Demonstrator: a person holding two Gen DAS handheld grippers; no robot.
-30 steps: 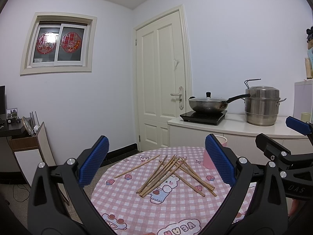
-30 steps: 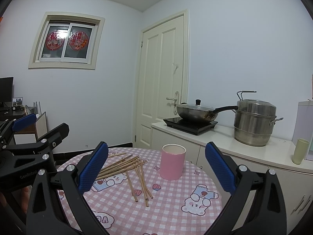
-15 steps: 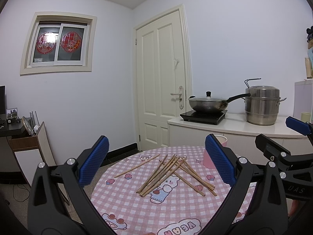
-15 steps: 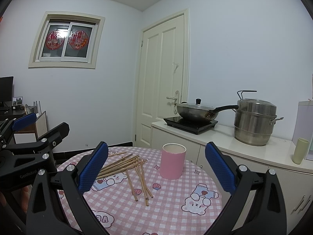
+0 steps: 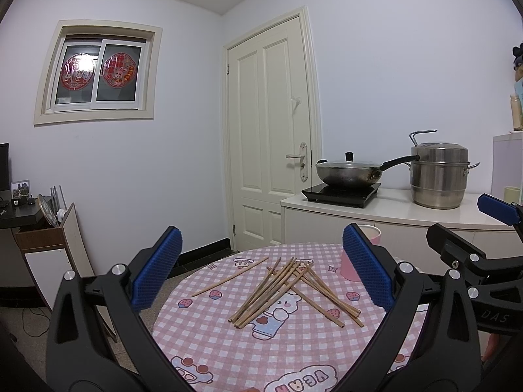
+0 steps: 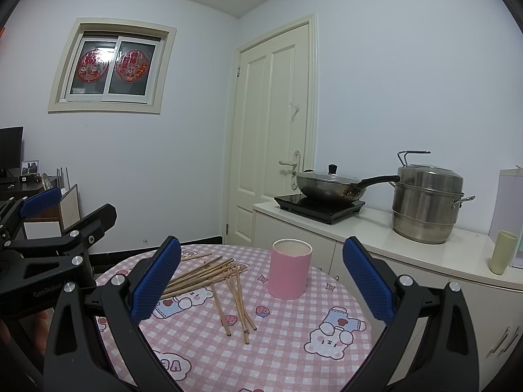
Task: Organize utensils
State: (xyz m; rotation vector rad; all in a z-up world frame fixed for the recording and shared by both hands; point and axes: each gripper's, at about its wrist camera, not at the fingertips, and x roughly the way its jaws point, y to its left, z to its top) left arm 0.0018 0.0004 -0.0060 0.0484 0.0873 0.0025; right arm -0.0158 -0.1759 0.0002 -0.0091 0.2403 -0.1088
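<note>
Several wooden chopsticks (image 5: 281,289) lie in a loose crossed pile on a round table with a pink checked cloth (image 5: 228,352). The same chopsticks (image 6: 209,276) show left of an upright pink cup (image 6: 289,269) in the right wrist view. In the left wrist view the pink cup (image 5: 348,269) is partly hidden behind one finger. My left gripper (image 5: 261,272) hovers open above the near side of the table, short of the pile. My right gripper (image 6: 261,274) is open too, with the cup between its fingers in view but farther off. Both hold nothing.
Behind the table runs a white counter (image 6: 376,238) with a lidded wok (image 6: 330,186) on a cooktop, a steel steamer pot (image 6: 426,202) and a pale green cup (image 6: 501,251). A closed door (image 5: 271,137) stands beyond. A low cabinet (image 5: 49,245) is at the left.
</note>
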